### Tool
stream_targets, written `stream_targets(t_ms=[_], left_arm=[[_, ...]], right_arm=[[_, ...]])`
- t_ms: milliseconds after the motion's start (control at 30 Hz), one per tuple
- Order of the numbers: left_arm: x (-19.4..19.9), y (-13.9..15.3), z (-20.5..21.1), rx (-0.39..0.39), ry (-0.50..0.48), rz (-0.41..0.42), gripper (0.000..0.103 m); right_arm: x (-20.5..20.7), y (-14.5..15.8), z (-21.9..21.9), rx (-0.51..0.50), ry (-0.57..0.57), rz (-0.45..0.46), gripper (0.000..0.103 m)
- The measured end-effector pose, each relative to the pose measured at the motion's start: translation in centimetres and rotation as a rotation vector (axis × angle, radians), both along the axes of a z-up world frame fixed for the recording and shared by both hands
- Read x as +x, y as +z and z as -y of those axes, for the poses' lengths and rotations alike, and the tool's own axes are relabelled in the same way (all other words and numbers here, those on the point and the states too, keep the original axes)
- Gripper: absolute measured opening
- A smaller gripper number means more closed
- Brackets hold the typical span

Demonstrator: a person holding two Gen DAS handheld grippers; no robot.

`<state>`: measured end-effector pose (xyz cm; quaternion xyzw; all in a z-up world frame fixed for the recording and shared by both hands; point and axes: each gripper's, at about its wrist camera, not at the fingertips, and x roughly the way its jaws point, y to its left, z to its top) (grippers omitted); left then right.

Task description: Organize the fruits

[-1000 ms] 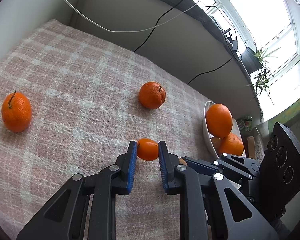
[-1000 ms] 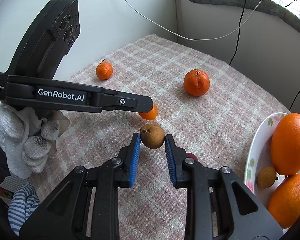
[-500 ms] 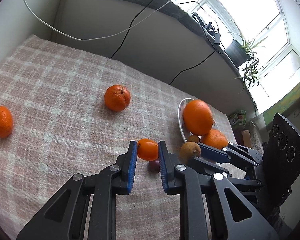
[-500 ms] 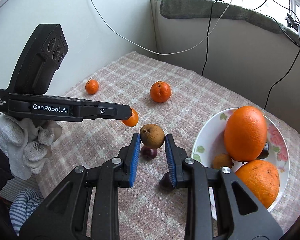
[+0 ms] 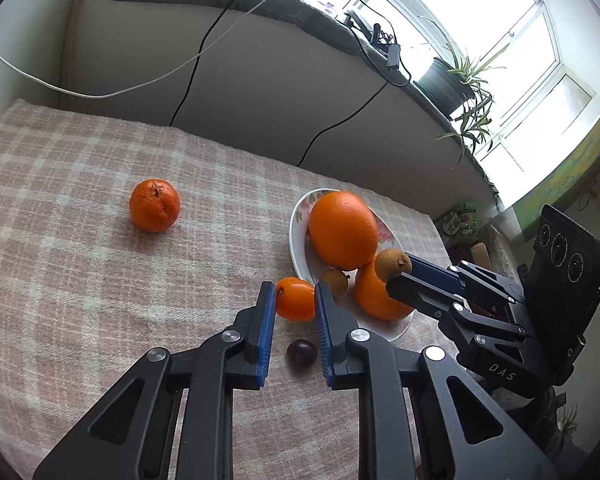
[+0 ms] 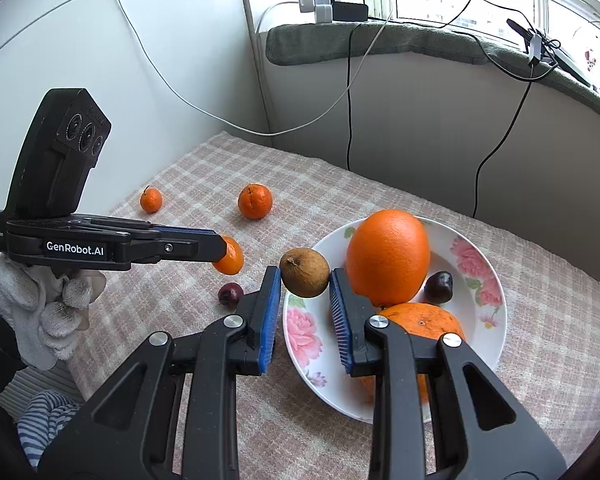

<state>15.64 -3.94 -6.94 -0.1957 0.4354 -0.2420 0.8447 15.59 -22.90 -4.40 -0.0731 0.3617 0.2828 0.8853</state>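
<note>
- The right gripper (image 6: 305,280) pinches a brown fruit (image 6: 304,273) in the air over the near rim of the flowered plate (image 6: 496,320).
- The left gripper (image 5: 295,300) pinches a small orange fruit (image 5: 296,299) above the checked cloth (image 5: 80,280), just beside the plate.
- A dark cherry (image 5: 301,353) lies on the cloth under it.
- Farther off, a tangerine (image 5: 154,205) sits alone.

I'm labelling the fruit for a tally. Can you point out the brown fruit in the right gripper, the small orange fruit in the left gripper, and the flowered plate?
brown fruit (image 6: 304,273): right wrist view, middle of its skin.
small orange fruit (image 5: 296,299): left wrist view, its centre.
flowered plate (image 6: 485,268): right wrist view, bare inner wall.
</note>
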Motion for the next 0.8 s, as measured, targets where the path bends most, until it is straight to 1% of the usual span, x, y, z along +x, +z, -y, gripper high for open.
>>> stream_targets(t_ms=[67,133,300,367,433,467,633,800], left_arm=[[0.2,0.0,0.7,0.005,-0.012,0.002,0.017],[0.3,0.1,1.3,0.011,-0.026,0.005,0.012],[0.8,0.0,3.3,0.029,-0.053,0.020,0.012],[1.4,-0.3,4.1,0.049,-0.059,0.021,0.010],[1.7,-0.4,4.3,0.033,-0.059,0.015,0.010],[1.7,-0.3,4.6,0.038,-0.061,0.019,0.010],[1.2,0.0,6.6,0.112,-0.108,0.051,0.010],[0.3,0.4,8.7,0.207,-0.137,0.110,0.010]], right_arm=[[0.2,0.2,1.0,0.005,-0.019,0.003,0.026],[0.4,0.3,2.0,0.011,-0.037,0.002,0.026],[0.9,0.4,4.2,0.027,-0.078,0.000,0.026],[1.2,0.3,4.7,0.037,-0.092,-0.005,0.026],[1.4,0.1,5.2,0.044,-0.105,-0.007,0.027],[1.5,-0.1,5.5,0.048,-0.110,-0.011,0.026],[2.1,-0.8,6.9,0.044,-0.144,-0.021,0.026],[2.7,-0.9,8.0,0.050,-0.175,-0.028,0.027]])
